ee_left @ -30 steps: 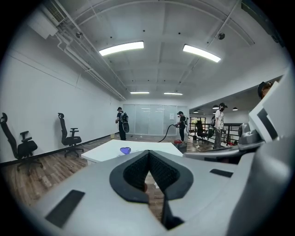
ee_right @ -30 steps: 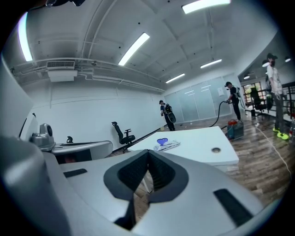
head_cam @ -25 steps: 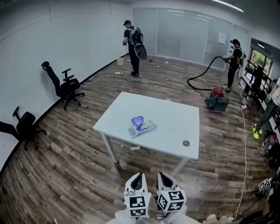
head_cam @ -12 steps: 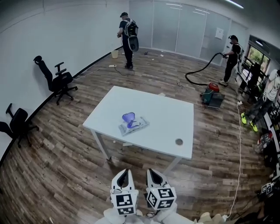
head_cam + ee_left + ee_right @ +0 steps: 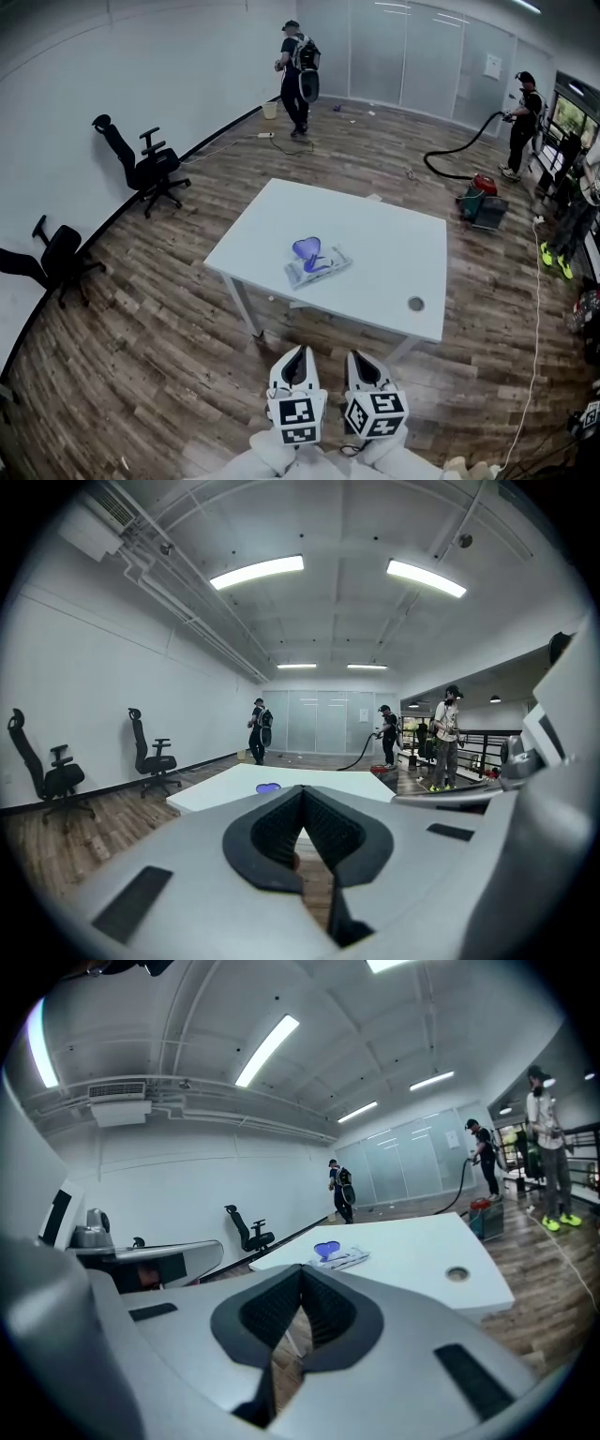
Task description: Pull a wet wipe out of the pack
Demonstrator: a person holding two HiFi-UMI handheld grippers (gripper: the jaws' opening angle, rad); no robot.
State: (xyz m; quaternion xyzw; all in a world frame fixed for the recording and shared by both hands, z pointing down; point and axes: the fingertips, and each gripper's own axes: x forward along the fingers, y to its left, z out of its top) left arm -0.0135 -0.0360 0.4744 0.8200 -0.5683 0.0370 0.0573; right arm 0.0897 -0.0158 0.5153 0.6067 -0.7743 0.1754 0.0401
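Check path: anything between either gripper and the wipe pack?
Nothing visible. The left gripper and right gripper hang short of the table; only floor and the table's own top lie before the wipe pack.

No legible text or numbers, wipe pack [image 5: 320, 266] print too small to read

Worktop [image 5: 384, 281]: 1, bearing 1 wet wipe pack [image 5: 321, 267]. Office chairs: 2, near chair [image 5: 56, 258] at 9 o'clock, far chair [image 5: 145, 169] at 10 o'clock. Persons: 3, first person [image 5: 297, 64] at 12 o'clock, second person [image 5: 522, 122] at 2 o'clock, third person [image 5: 572, 223] at 3 o'clock; claws: 2, left claw [image 5: 297, 351], right claw [image 5: 355, 356], at 6 o'clock.
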